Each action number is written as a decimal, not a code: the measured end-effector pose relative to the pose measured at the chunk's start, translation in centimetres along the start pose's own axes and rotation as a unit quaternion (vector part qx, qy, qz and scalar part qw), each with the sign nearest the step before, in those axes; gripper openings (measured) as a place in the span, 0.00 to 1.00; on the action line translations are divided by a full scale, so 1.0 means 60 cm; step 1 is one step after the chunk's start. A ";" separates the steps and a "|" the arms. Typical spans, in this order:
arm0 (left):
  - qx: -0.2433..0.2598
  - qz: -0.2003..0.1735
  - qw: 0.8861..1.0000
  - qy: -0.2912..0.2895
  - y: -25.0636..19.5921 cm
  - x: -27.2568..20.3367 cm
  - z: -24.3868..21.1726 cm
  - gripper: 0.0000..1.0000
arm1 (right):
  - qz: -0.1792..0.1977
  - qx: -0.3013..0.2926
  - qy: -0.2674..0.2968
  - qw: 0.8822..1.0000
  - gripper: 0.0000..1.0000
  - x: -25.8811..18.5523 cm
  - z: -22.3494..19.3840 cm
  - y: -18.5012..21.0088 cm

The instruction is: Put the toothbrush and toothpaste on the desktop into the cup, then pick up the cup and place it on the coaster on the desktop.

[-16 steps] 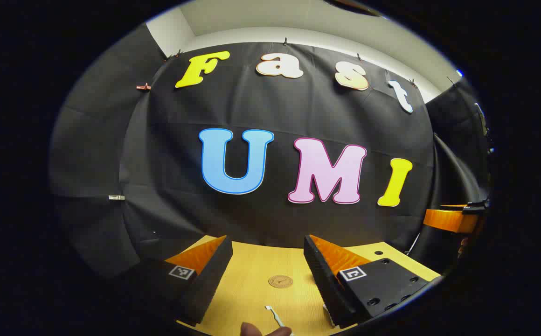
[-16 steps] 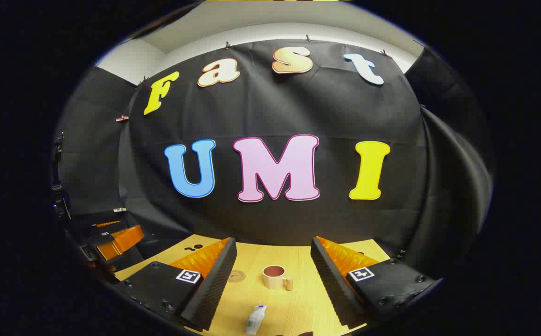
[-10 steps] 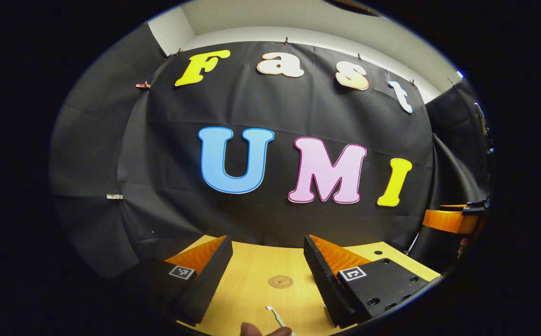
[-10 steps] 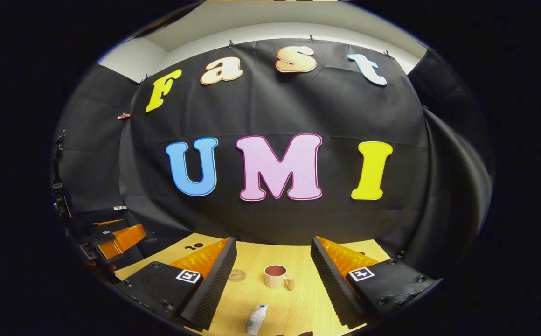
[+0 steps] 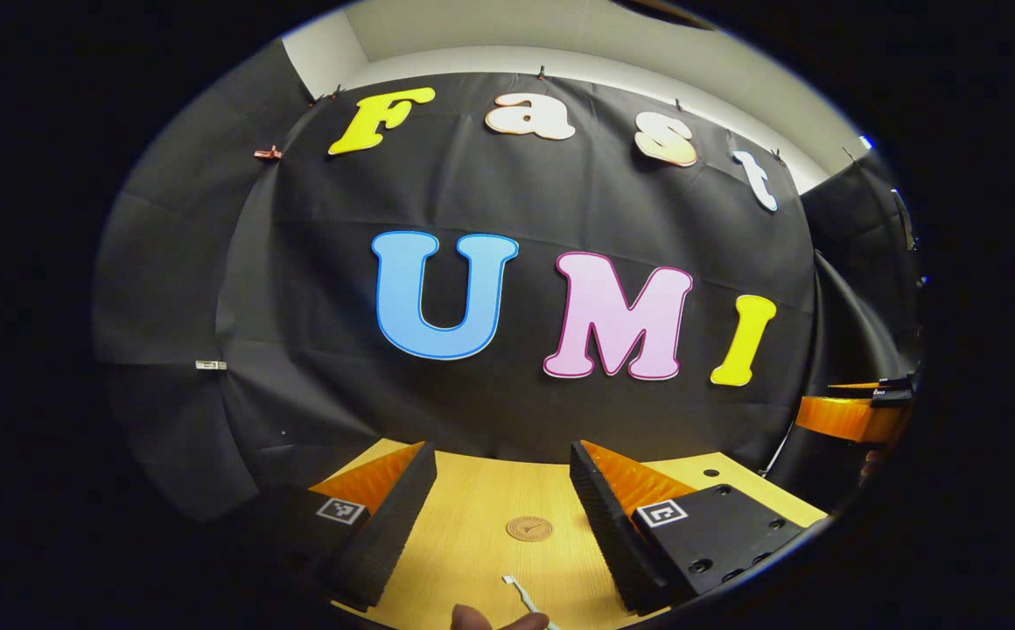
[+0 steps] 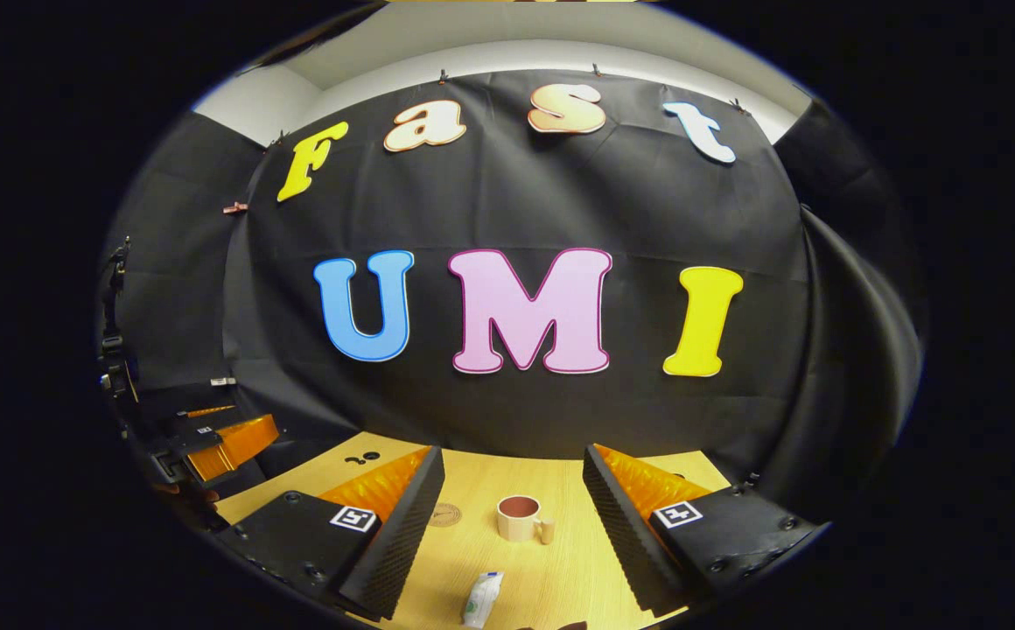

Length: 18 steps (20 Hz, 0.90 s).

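In the left gripper view a white toothbrush [image 5: 521, 595] lies on the wooden desktop [image 5: 472, 542] near the bottom edge, just below my open left gripper [image 5: 501, 512]. A round brown coaster [image 5: 528, 528] lies farther off between its fingers. In the right gripper view a beige cup [image 6: 521, 518] with a handle stands upright ahead, framed by my open right gripper [image 6: 512, 499]. A white toothpaste tube [image 6: 481, 599] lies flat nearer the camera. The coaster [image 6: 444, 514] peeks out beside the left finger. Both grippers hold nothing.
The other gripper [image 6: 223, 442] hangs at the far left of the right gripper view, and at the far right [image 5: 849, 416] of the left gripper view. Fingertips of a hand [image 5: 499, 619] show at the bottom. Black cloth wall backs the desk.
Both cameras have drifted slightly; the toothbrush, toothpaste and cup sit a little lower or shifted in view. Nothing was grasped or moved on the desk.
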State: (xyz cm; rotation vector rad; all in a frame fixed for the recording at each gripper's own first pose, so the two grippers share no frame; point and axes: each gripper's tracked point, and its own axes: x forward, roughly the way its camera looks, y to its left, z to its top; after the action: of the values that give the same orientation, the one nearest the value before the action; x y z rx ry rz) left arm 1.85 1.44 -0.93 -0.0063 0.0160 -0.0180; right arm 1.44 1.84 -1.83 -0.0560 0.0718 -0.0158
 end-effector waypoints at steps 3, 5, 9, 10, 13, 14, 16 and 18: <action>0.002 0.009 1.000 0.014 0.019 0.005 -0.032 0.97 | -0.008 -0.024 0.134 0.991 0.98 0.021 -0.104 0.020; 0.010 0.016 1.000 0.023 0.033 0.004 -0.059 0.97 | 0.006 -0.022 0.215 0.976 0.98 0.036 -0.182 0.055; 0.021 0.026 0.999 0.042 0.056 -0.002 -0.112 0.97 | 0.022 -0.040 0.322 0.946 0.97 0.035 -0.316 0.090; 0.021 0.029 0.998 0.051 0.061 -0.003 -0.127 0.97 | 0.026 -0.050 0.339 0.939 0.98 0.036 -0.347 0.097; 0.013 0.039 0.995 0.086 0.075 -0.009 -0.179 0.97 | 0.028 -0.076 0.388 0.918 0.98 0.043 -0.436 0.104; 0.011 0.043 0.994 0.096 0.081 -0.012 -0.194 0.97 | 0.023 -0.082 0.402 0.912 0.98 0.047 -0.466 0.102; 0.005 0.049 0.992 0.114 0.092 -0.014 -0.221 0.97 | 0.014 -0.105 0.426 0.898 0.98 0.060 -0.511 0.092; 0.005 0.052 0.991 0.125 0.100 -0.010 -0.242 0.97 | 0.014 -0.110 0.449 0.886 0.98 0.070 -0.549 0.095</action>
State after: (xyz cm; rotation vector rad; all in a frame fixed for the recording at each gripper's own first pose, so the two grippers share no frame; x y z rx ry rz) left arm 1.13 7.38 -15.46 0.0069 0.2679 0.0858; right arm 3.35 5.61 -35.26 -0.2737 1.0094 -0.0041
